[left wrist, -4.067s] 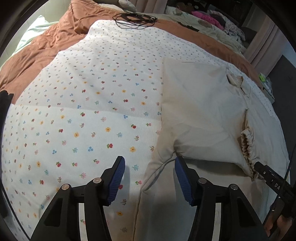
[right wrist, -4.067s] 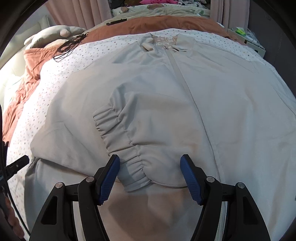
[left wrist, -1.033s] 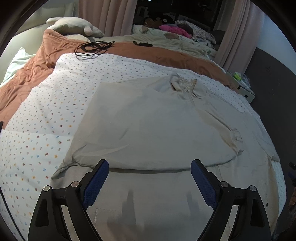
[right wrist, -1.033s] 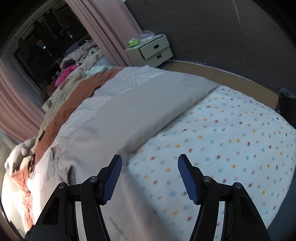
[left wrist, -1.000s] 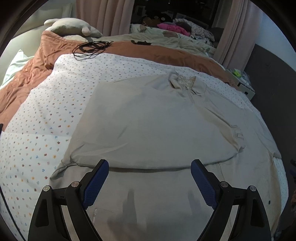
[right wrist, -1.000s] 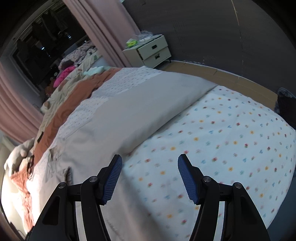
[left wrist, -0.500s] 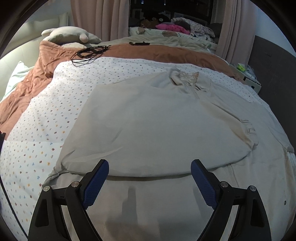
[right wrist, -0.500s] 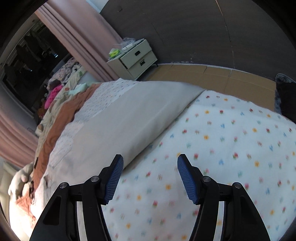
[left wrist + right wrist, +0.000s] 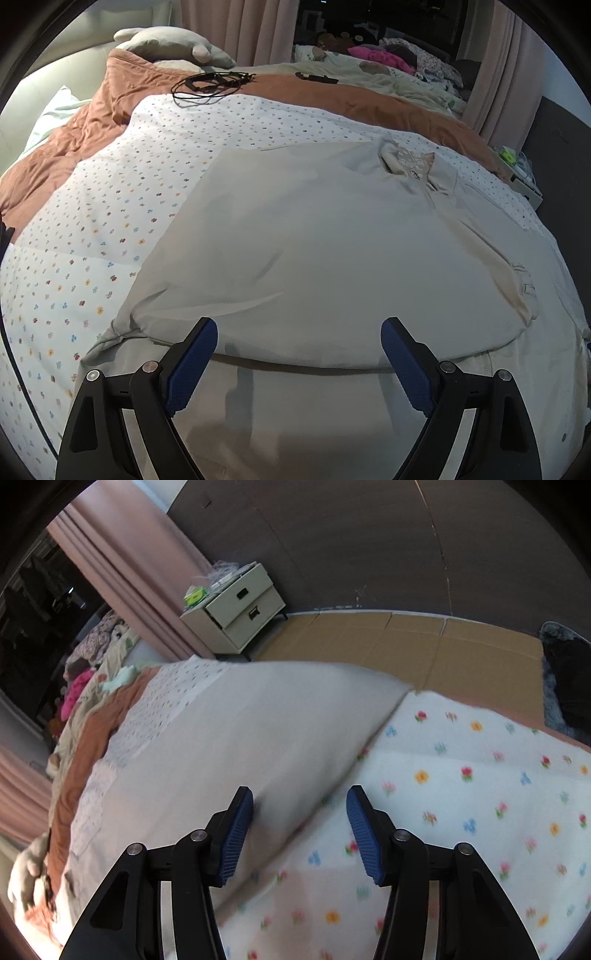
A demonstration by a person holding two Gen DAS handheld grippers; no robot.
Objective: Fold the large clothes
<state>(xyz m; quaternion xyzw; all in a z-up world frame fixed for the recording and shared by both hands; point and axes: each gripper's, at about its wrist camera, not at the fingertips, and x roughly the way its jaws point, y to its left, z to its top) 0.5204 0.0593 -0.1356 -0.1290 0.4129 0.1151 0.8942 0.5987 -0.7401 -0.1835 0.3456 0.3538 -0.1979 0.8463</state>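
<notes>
A large beige zip jacket (image 9: 317,251) lies flat on the flowered bed cover (image 9: 122,206), collar (image 9: 413,162) at the far side, its left sleeve folded across the body with the gathered cuff (image 9: 522,284) at the right. My left gripper (image 9: 299,354) is wide open and empty, hovering over the jacket's near hem. In the right wrist view the jacket's right side (image 9: 236,738) runs along the flowered cover (image 9: 461,782). My right gripper (image 9: 300,823) is open and empty, low over the jacket's edge.
A brown duvet (image 9: 92,122) and a black cable (image 9: 210,83) lie at the far side of the bed, with pillows (image 9: 173,42) behind. A cream bedside drawer unit (image 9: 236,609) stands by pink curtains (image 9: 136,576). Wooden floor (image 9: 406,638) lies beyond the bed edge.
The left gripper has shifted so the jacket sits more centred in its view. The right gripper has come lower and closer to the jacket's right edge. Both stay open.
</notes>
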